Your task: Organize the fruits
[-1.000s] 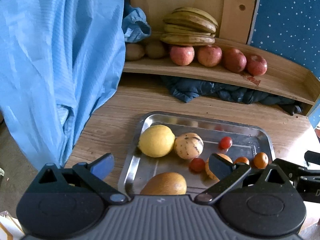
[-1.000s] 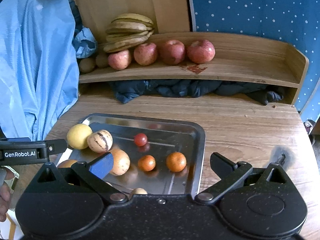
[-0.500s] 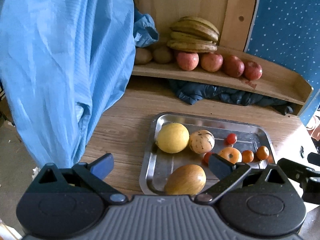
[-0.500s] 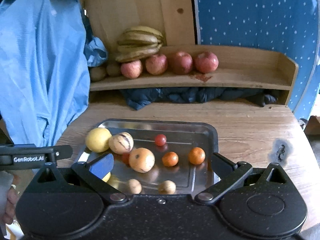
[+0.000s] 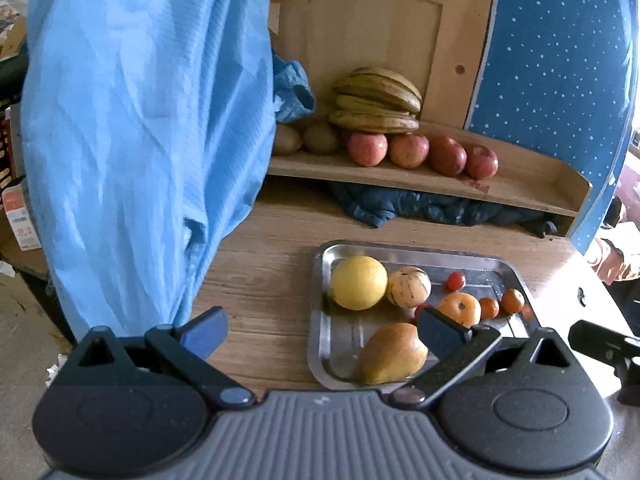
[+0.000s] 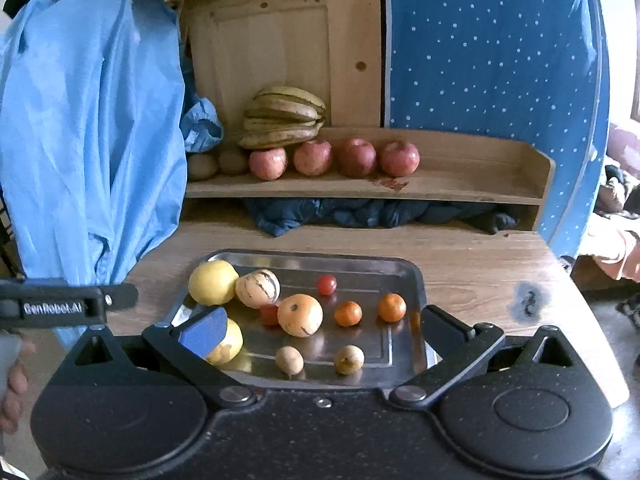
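Note:
A steel tray point(image 5: 320, 344) point(image 6: 412, 276) on the wooden table holds a yellow round fruit point(image 5: 359, 283) point(image 6: 213, 282), a striped pale melon point(image 5: 409, 287) point(image 6: 257, 288), a pear point(image 5: 392, 354), an orange persimmon point(image 6: 300, 315), small oranges point(image 6: 391, 307), cherry tomatoes point(image 6: 327, 284) and two small brown fruits point(image 6: 349, 359). A wooden shelf point(image 6: 460, 190) carries bananas point(image 6: 284, 122), several red apples point(image 6: 356, 157) and kiwis point(image 6: 234, 161). My left gripper point(image 5: 320, 330) is open and empty at the tray's near left edge. My right gripper point(image 6: 320, 330) is open and empty over the tray's near edge.
A blue garment point(image 5: 132, 132) hangs at the left beside the table. Dark blue cloth point(image 6: 360, 216) lies under the shelf. A blue dotted panel point(image 6: 492, 48) stands at the back right. The table point(image 6: 500, 268) has a dark burn mark point(image 6: 528, 304) to the right.
Both grippers have pulled back and up from the tray, so more of the tray, shelf and room shows. Both stay open and empty. The fruits have not moved.

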The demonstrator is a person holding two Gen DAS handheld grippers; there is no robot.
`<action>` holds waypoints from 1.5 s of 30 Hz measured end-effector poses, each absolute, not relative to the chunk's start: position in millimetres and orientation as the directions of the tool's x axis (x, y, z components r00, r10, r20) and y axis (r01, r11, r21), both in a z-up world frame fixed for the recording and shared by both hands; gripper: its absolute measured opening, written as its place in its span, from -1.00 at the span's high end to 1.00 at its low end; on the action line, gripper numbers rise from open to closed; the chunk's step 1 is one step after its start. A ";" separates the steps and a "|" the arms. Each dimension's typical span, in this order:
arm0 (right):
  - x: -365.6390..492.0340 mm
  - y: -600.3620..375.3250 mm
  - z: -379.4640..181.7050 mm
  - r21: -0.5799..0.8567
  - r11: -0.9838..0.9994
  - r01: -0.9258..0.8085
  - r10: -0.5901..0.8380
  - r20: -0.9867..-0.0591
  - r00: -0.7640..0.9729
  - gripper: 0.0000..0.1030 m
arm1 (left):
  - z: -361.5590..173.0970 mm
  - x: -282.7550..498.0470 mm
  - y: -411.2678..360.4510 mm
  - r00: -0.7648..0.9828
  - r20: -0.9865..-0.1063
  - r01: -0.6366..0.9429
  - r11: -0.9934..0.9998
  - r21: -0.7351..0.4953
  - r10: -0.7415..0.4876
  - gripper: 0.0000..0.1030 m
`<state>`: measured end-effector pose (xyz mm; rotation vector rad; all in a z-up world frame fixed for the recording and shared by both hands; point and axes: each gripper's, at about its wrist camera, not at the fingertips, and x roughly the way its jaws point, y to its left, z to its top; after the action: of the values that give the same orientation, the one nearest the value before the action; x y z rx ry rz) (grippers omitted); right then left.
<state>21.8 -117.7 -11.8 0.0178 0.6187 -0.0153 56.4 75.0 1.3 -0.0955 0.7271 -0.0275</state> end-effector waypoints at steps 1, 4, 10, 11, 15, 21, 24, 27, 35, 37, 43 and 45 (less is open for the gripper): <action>19.8 -116.8 -11.9 0.010 1.000 0.021 -0.011 -0.583 0.812 -0.99 | 1.5 54.9 76.0 0.744 -0.665 -0.006 0.996 -0.093 -0.057 -0.99; 17.3 -113.1 -11.0 0.001 1.000 0.022 -0.017 -0.589 0.808 -0.99 | 3.7 50.4 77.5 0.746 -0.665 -0.005 0.997 -0.074 -0.046 -0.99; 15.2 -111.1 -10.8 0.018 1.000 0.025 -0.009 -0.583 0.813 -0.99 | 0.9 36.6 74.6 0.738 -0.673 -0.002 0.998 -0.063 -0.041 -0.99; 15.0 -111.7 -12.8 0.022 0.999 0.024 -0.006 -0.589 0.808 -0.99 | 0.0 34.1 73.5 0.737 -0.675 -0.006 0.998 -0.062 -0.037 -0.99; 9.9 -113.9 -16.0 0.031 0.999 0.009 0.012 -0.602 0.798 -0.99 | -0.7 25.1 71.4 0.732 -0.681 -0.030 0.997 -0.067 -0.024 -0.99; 1.6 -116.5 -23.2 0.045 0.999 -0.015 0.040 -0.618 0.785 -0.99 | -7.2 13.9 69.4 0.715 -0.699 -0.057 0.996 -0.071 -0.009 -0.99; -0.6 -119.8 -26.2 0.062 0.998 -0.009 0.046 -0.627 0.778 -0.99 | -8.3 11.7 69.7 0.707 -0.707 -0.066 0.995 -0.072 -0.004 -0.99; -2.1 -121.5 -29.3 0.072 0.997 -0.009 0.053 -0.635 0.771 -0.99 | -9.4 8.9 69.5 0.702 -0.712 -0.072 0.994 -0.077 -0.004 -0.99; -4.5 -124.3 -33.6 0.076 0.997 -0.021 0.066 -0.654 0.754 -0.99 | -12.6 3.5 61.9 0.692 -0.722 -0.061 0.995 -0.084 -0.019 -0.99; -5.3 -125.3 -33.7 0.075 0.997 -0.019 0.064 -0.657 0.751 -0.99 | -12.5 2.6 59.3 0.693 -0.721 -0.054 0.995 -0.081 -0.021 -0.99; -7.4 -128.5 -34.0 0.078 0.997 -0.008 0.058 -0.660 0.749 -0.99 | -12.4 1.8 58.0 0.694 -0.720 -0.051 0.995 -0.082 -0.023 -0.99; -7.4 -129.2 -33.9 0.078 0.997 -0.008 0.057 -0.660 0.750 -0.99 | -12.3 2.1 58.4 0.693 -0.721 -0.052 0.995 -0.082 -0.023 -0.99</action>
<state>-7.4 -129.2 -33.9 0.0719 0.7228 0.0354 2.1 58.4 -12.3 -0.0989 0.8056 0.0162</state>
